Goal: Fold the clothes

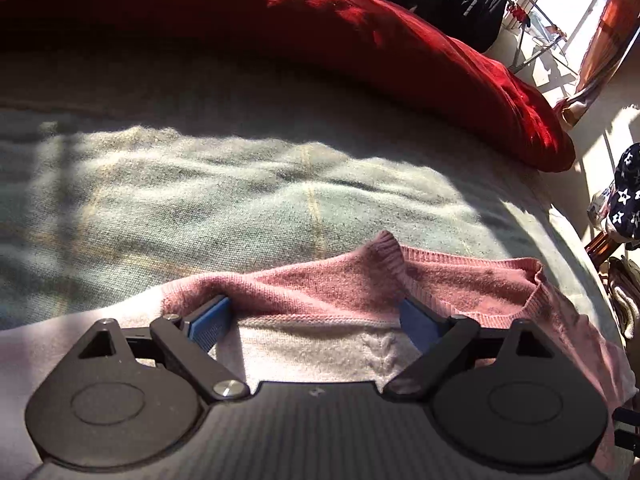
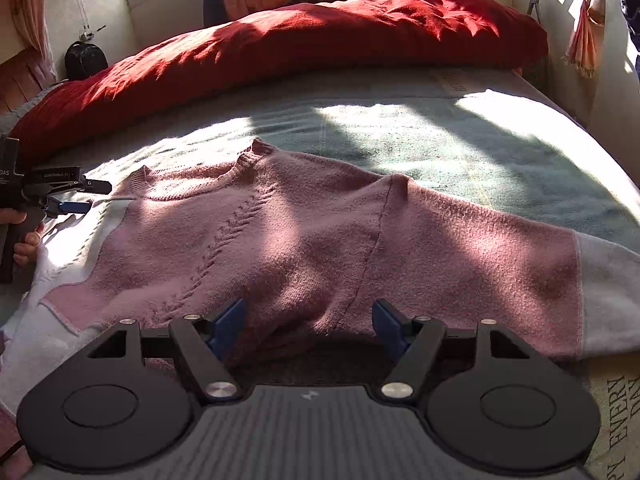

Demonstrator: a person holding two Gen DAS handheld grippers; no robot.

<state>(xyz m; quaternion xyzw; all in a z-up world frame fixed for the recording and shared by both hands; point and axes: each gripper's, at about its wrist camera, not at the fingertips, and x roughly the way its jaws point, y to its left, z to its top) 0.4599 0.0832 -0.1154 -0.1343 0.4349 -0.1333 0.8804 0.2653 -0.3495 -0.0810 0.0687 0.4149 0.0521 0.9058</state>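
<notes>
A pink knit sweater point(image 2: 300, 232) with white sleeve ends lies spread front-up on the grey-green blanket point(image 2: 440, 140), collar towards the red bolster. My right gripper point(image 2: 308, 320) stands open over the sweater's near edge; the knit lies between the blue pads point(image 2: 228, 320) and neither presses on it. At the far left a hand point(image 2: 24, 240) holds my left gripper point(image 2: 80, 196) by the sweater's white shoulder. In the left wrist view, the left gripper point(image 1: 314, 320) is wide open over a bunched pink fold point(image 1: 340, 284), its pads beside the cloth without pinching it.
A long red bolster point(image 2: 280, 48) lies across the head of the bed. A black bag point(image 2: 84, 60) sits left of it, an orange curtain point(image 2: 588, 32) hangs at the right. A star-patterned cloth point(image 1: 628, 196) lies off the bed's right side. A lettered cloth point(image 2: 616, 408) lies at the near right corner.
</notes>
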